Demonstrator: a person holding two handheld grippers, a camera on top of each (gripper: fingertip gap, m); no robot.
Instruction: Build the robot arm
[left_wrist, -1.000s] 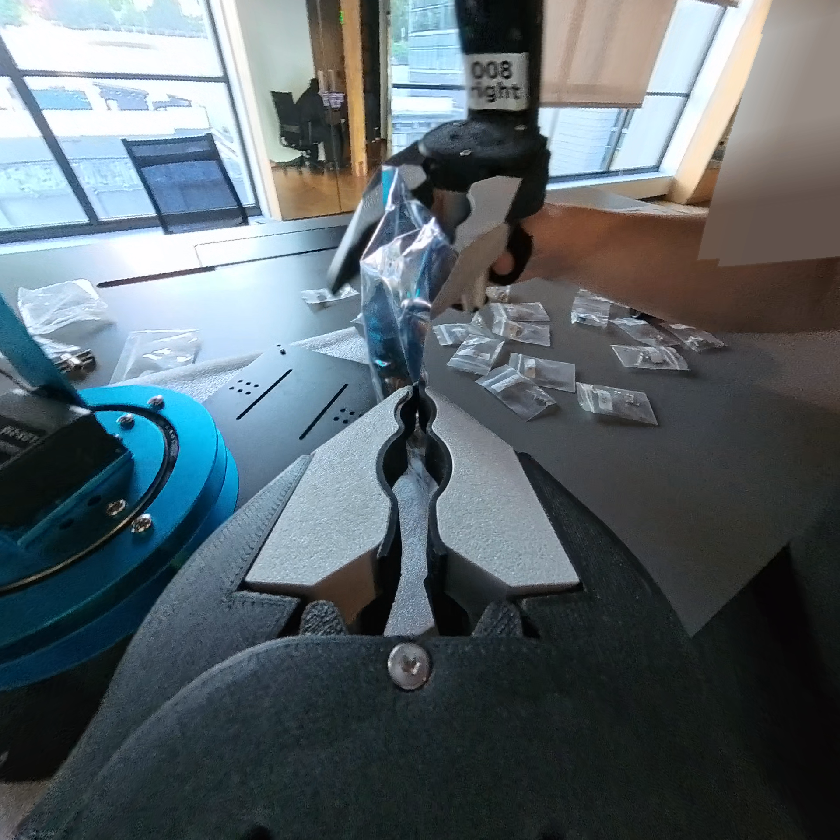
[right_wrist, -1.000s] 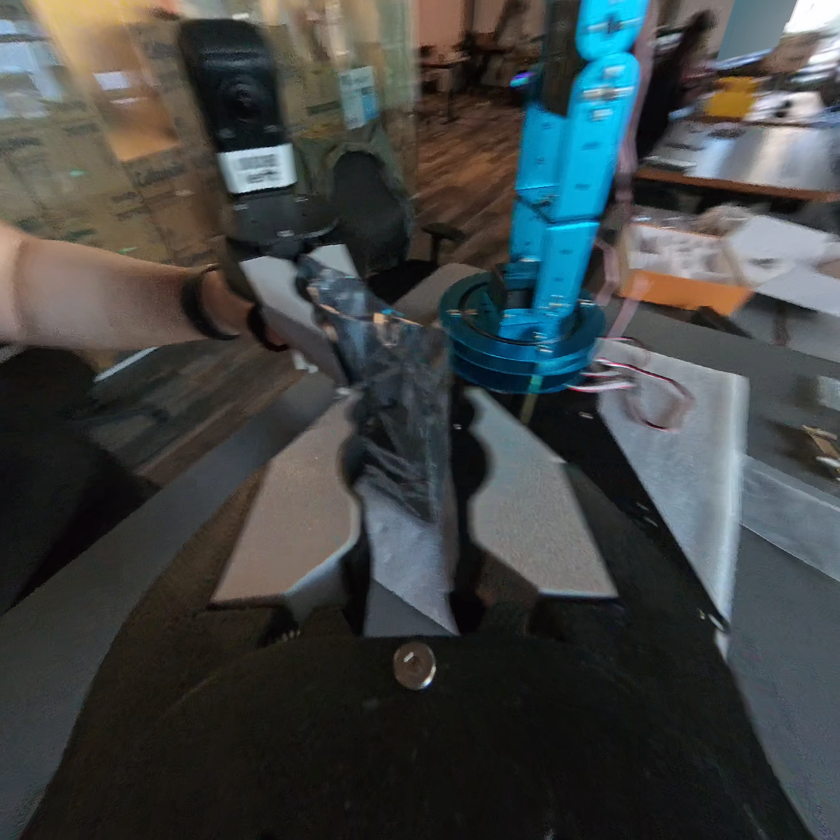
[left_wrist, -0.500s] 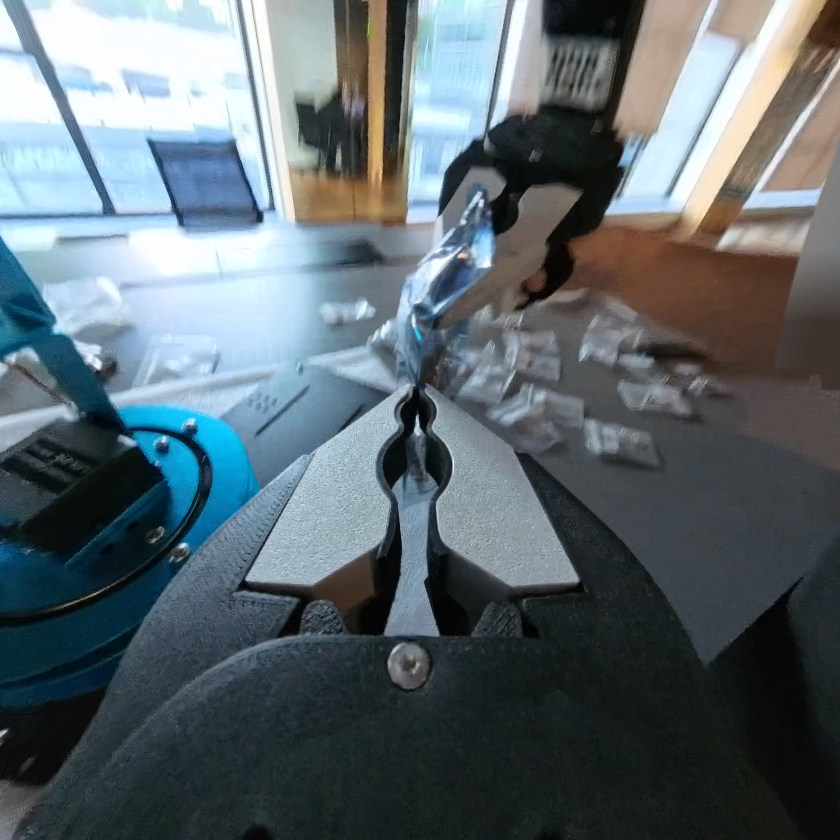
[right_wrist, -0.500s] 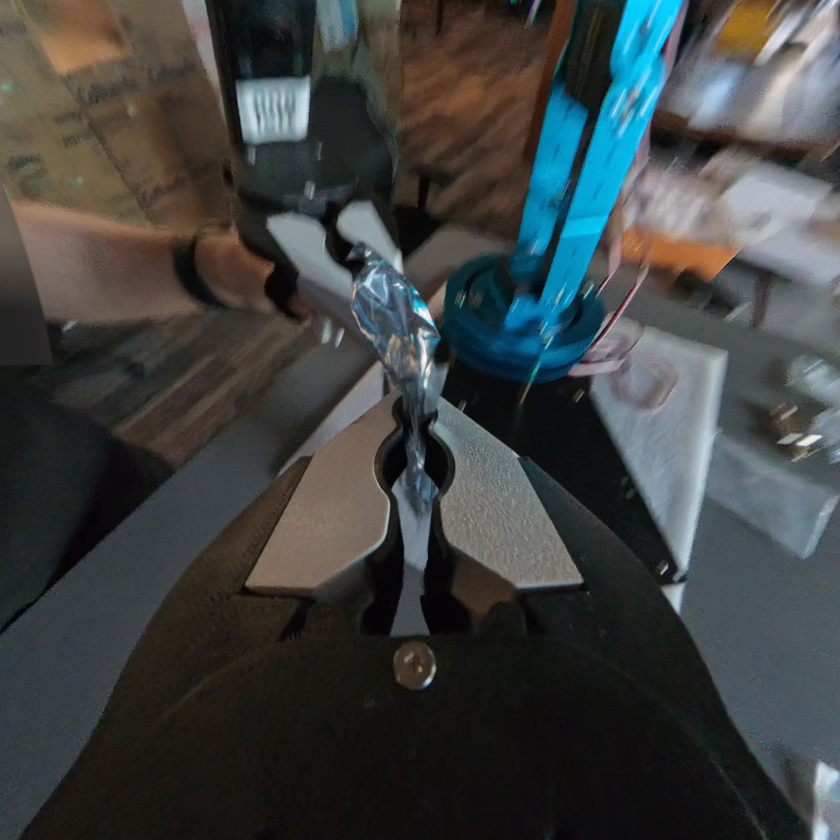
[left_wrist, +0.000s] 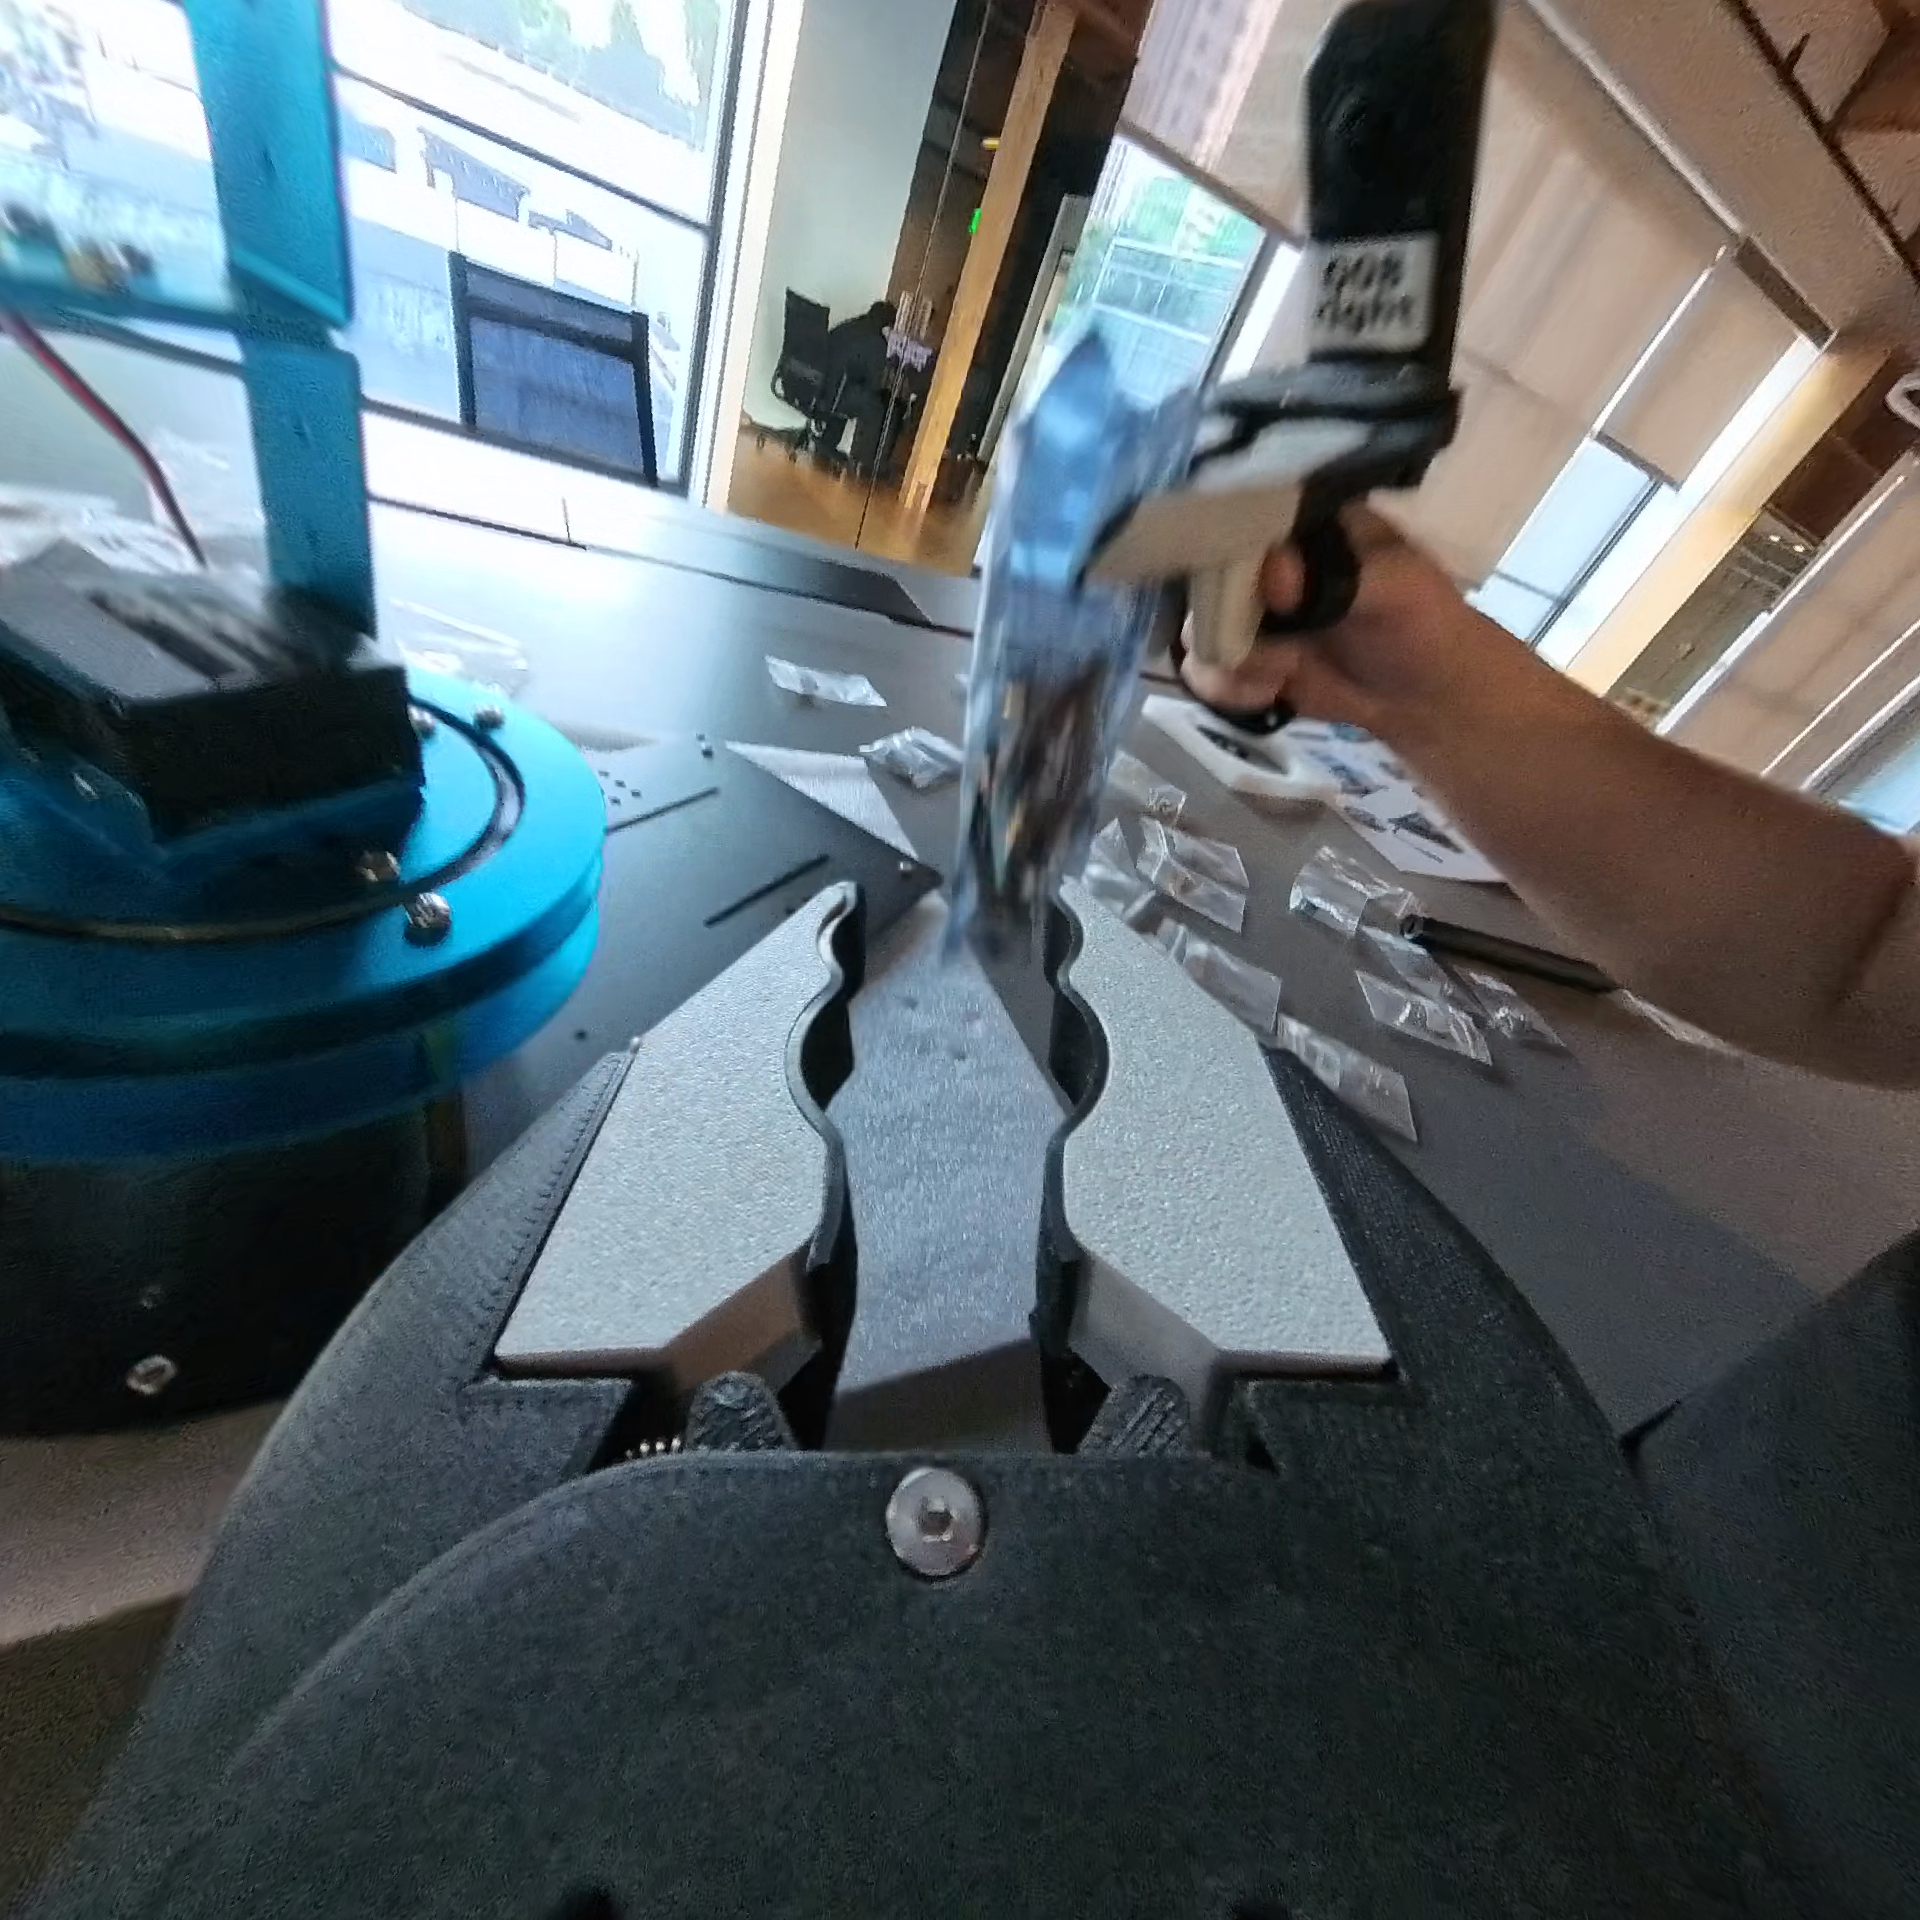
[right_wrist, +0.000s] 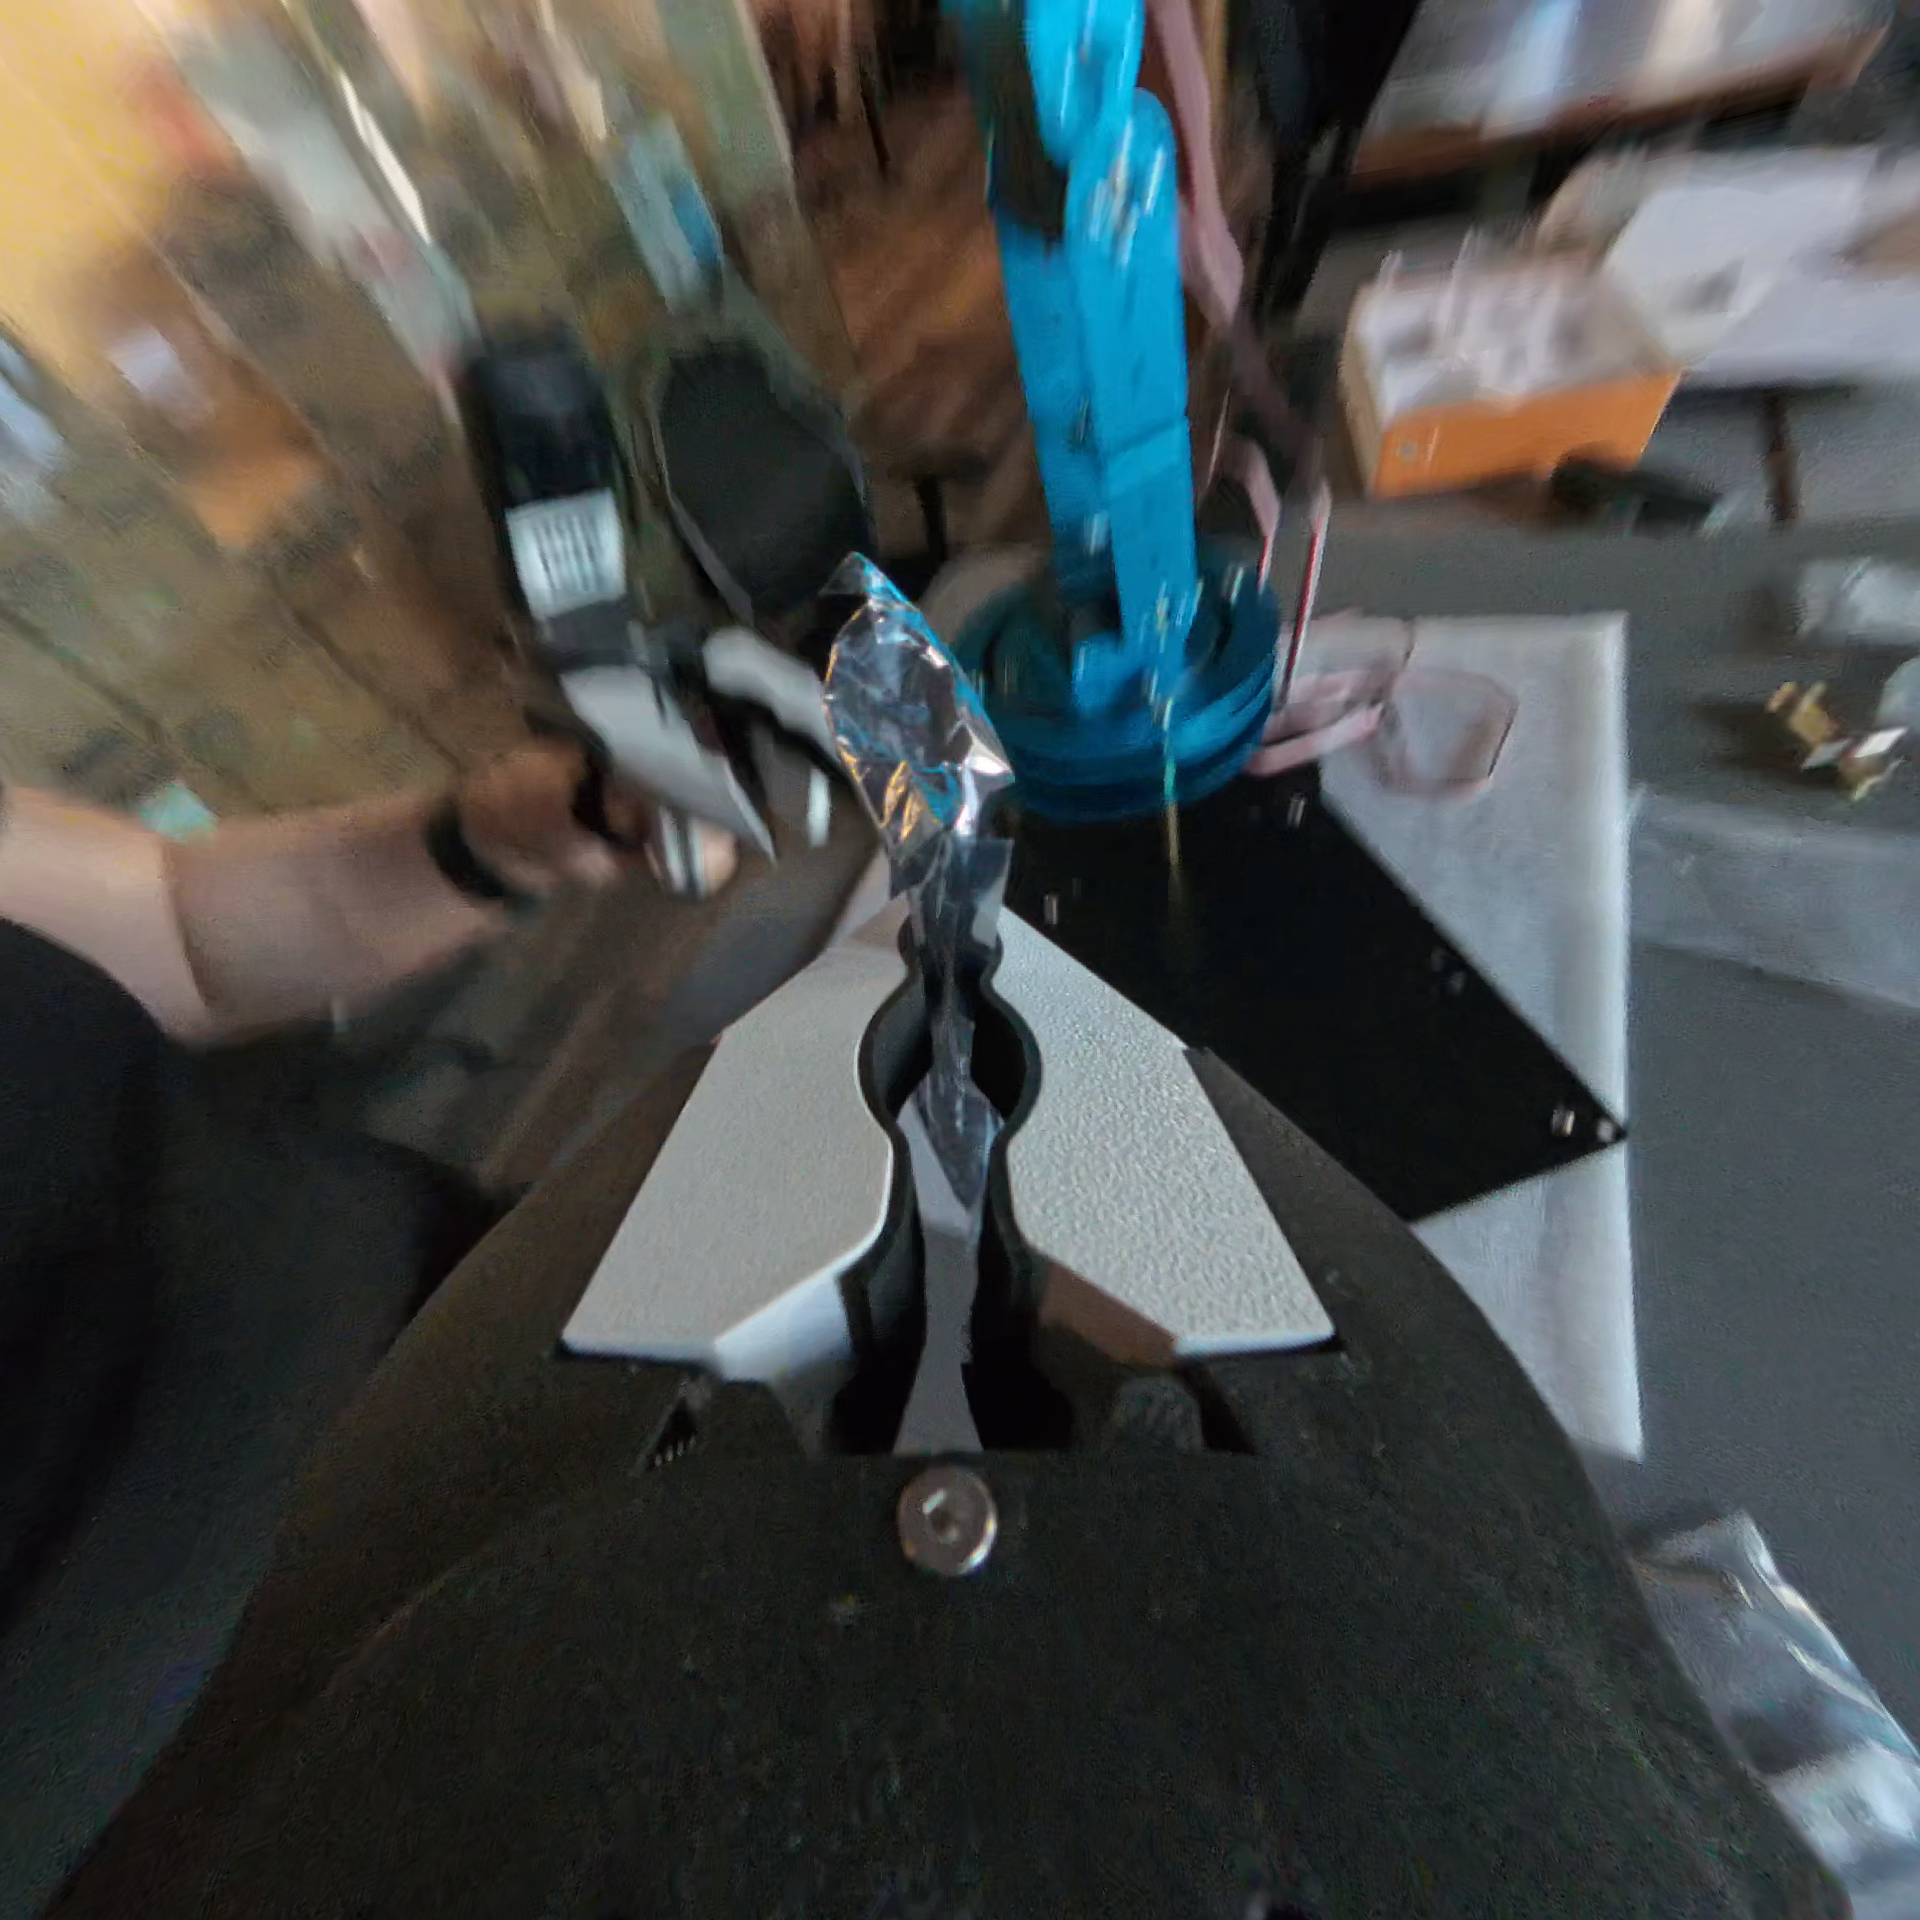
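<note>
Right gripper (right_wrist: 951, 961) pinching crinkled plastic bag (right_wrist: 914, 727) aloft by one end; left gripper (left_wrist: 951, 930) spread, bag's lower end hanging between its tips

left gripper (left_wrist: 951, 914): jaws parted, nothing clamped between them. right gripper (left_wrist: 1117, 520): closed on the top of a clear plastic bag (left_wrist: 1049, 665), which hangs blurred above the left fingertips. blue robot base (left_wrist: 312, 883) stands at the desk (left_wrist: 1558, 1164) left edge; small clear packets (left_wrist: 1340, 894) lie toward the right.
</note>
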